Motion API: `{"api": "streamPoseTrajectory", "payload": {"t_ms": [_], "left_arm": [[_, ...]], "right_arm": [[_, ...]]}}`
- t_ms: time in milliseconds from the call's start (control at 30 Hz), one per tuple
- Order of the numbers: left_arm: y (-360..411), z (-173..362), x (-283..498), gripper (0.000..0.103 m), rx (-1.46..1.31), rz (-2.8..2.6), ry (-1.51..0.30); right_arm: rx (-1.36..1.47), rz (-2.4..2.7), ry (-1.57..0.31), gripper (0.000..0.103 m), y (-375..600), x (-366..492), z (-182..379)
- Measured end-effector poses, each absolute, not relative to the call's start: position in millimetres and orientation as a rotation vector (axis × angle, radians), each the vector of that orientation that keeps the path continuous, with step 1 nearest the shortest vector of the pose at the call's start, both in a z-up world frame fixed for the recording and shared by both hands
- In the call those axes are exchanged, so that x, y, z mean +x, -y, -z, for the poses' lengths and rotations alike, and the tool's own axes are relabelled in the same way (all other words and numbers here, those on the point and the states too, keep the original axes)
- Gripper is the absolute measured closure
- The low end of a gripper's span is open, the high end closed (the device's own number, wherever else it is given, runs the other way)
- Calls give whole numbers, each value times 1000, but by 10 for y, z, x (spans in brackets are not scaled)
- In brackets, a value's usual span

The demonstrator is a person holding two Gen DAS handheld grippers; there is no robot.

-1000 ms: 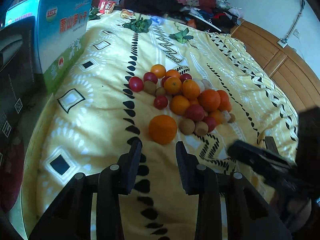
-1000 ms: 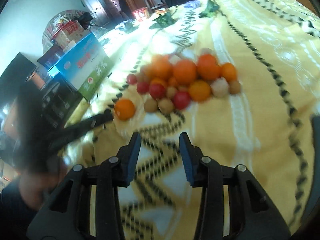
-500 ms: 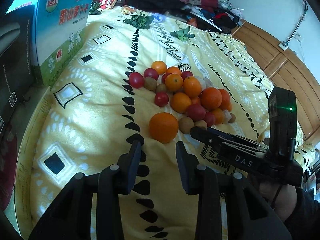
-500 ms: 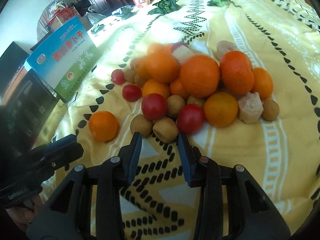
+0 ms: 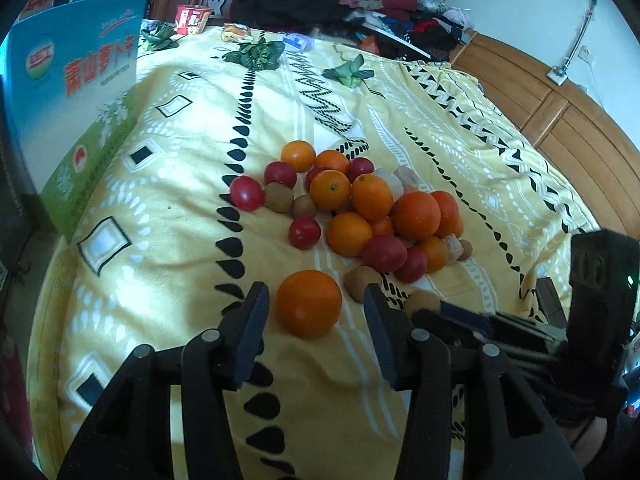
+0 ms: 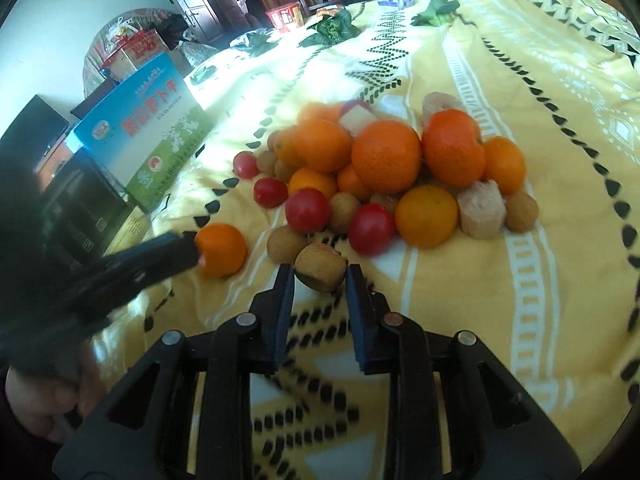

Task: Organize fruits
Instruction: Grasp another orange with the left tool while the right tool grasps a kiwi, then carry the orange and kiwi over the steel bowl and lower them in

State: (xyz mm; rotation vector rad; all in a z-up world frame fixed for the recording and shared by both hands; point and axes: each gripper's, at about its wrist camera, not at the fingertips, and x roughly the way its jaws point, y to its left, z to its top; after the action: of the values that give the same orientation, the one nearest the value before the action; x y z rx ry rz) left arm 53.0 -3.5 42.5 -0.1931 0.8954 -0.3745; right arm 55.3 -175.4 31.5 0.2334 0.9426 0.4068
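Two hand-held grippers work at the near edge of a heap of fruit lying on a yellow patterned bedspread. The left gripper has just been opening its jaws; they now stand apart on either side of a lone orange that rests on the cloth a little apart from the heap, and a gap shows between each pad and the fruit, so nothing is gripped. In the right wrist view the same orange sits just in front of the tips of the left gripper. The right gripper has just been closing its jaws; a small brown round fruit at the front of the heap now lies between its fingertips, with both pads against its sides. In the left wrist view that brown fruit shows at the tip of the right gripper, beside another brown fruit. The heap itself holds larger oranges, small red tomatoes, more brown round fruits and pale cut chunks, all touching one another. A blue-and-green printed carton stands at the left edge of the bed, leafy greens lie at the far end, and a wooden headboard runs along the right side.
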Motion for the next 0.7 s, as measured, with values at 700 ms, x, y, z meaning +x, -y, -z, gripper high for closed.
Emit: {"api": "streamPoseTrajectory", "payload": {"t_ms": [700], "left_arm": [[-30, -809, 317, 63, -145, 323, -823]], "right_arm": [[208, -388, -877, 76, 1728, 317, -631]]}}
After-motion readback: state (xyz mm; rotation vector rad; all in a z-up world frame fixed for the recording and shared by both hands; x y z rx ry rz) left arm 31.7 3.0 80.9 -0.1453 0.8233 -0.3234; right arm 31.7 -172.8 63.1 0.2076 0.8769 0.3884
